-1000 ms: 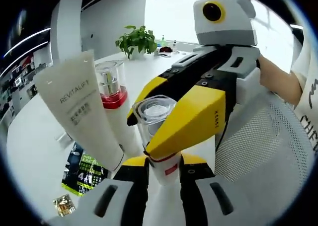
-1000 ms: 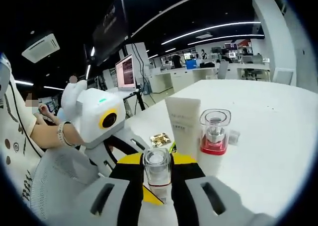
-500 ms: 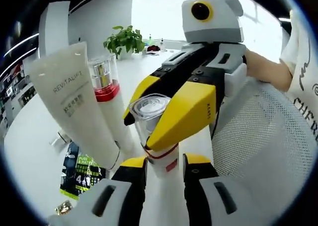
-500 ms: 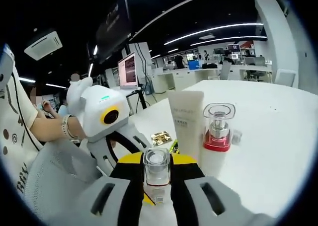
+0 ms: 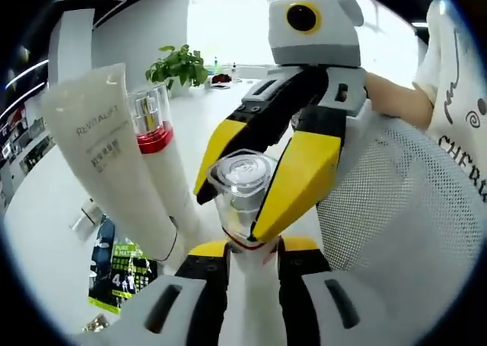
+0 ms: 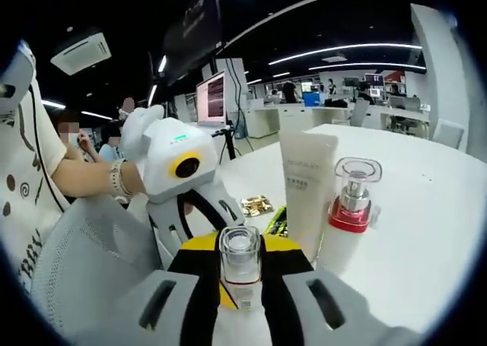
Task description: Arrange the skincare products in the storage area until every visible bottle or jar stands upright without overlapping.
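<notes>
Three skincare containers are present: one clear-capped white pump bottle with a red collar (image 5: 242, 190), one white squeeze tube printed REVITALIFT (image 5: 106, 156) and one second white pump bottle with a clear cap and red band (image 5: 156, 144). All three stand upright on the round white tabletop (image 6: 426, 209).

The left claw (image 5: 242, 255) is clamped on the body of the first pump bottle, one jaw on each side, with the cap rising above them. The right claw (image 6: 240, 274) is clamped on the same bottle (image 6: 240, 264) from the opposite side; in the left gripper view its yellow jaws flank the cap.

Taking the held bottle as landmark, the tube and second bottle stand just beside it, touching or nearly touching each other. A dark printed packet (image 5: 122, 266) and a gold-wrapped item (image 6: 256, 205) lie flat behind the tube. Open tabletop extends beyond the group to a potted green plant (image 5: 176, 63). A white mesh chair back (image 5: 396, 209) stands close against the tabletop edge nearest the held bottle.
</notes>
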Action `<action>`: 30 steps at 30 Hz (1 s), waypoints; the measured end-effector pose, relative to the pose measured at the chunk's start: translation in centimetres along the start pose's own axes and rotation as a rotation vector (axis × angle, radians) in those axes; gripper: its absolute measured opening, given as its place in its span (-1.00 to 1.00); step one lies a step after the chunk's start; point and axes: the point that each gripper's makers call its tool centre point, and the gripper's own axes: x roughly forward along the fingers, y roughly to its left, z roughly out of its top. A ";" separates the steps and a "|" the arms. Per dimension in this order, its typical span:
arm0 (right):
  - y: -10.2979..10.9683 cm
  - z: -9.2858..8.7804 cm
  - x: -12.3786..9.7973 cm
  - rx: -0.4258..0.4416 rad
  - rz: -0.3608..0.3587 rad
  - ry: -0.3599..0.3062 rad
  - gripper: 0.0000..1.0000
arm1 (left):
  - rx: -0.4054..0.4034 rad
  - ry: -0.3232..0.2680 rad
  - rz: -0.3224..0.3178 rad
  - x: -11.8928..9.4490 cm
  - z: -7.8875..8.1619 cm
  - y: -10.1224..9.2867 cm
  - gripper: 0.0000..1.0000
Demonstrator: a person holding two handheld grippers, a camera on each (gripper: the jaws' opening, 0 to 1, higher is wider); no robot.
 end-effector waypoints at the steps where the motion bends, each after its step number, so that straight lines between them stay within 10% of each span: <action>1: -0.1 -0.1 0.0 -0.006 -0.003 0.005 -0.62 | -0.001 0.000 0.001 0.1 0.0 -0.1 -0.53; 22: -2.6 -1.0 -0.3 -0.006 -0.143 0.053 -0.62 | -0.125 0.000 0.239 0.4 -0.6 3.3 -0.55; 30: -2.5 -1.5 -0.2 -0.016 -0.138 0.083 -0.61 | -0.063 0.009 0.217 0.8 -0.7 2.9 -0.54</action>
